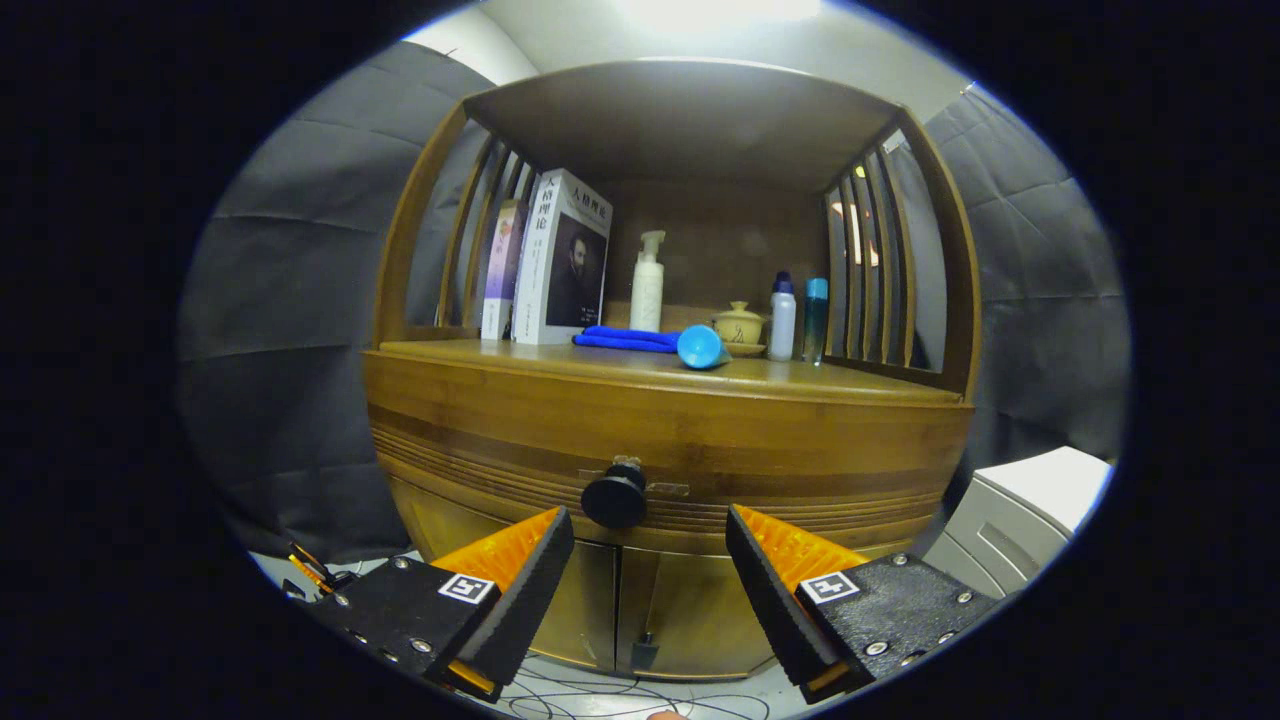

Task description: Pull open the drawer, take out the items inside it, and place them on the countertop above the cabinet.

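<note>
A wooden cabinet stands ahead with its drawer (660,440) closed flush under the countertop (840,385). A round black knob (614,496) sticks out of the drawer front. My gripper (650,535) is open, its orange-and-black fingers (520,575) spread wide. The knob sits just ahead of them, nearer the left finger, and neither finger touches it. What the drawer holds is hidden.
On the countertop stand two books (560,260), a white pump bottle (647,285), a folded blue cloth (625,340), a blue cup on its side (702,347), a small lidded pot (739,326) and two slim bottles (797,318). Cabinet doors (620,610) lie below. A white box (1020,515) stands right.
</note>
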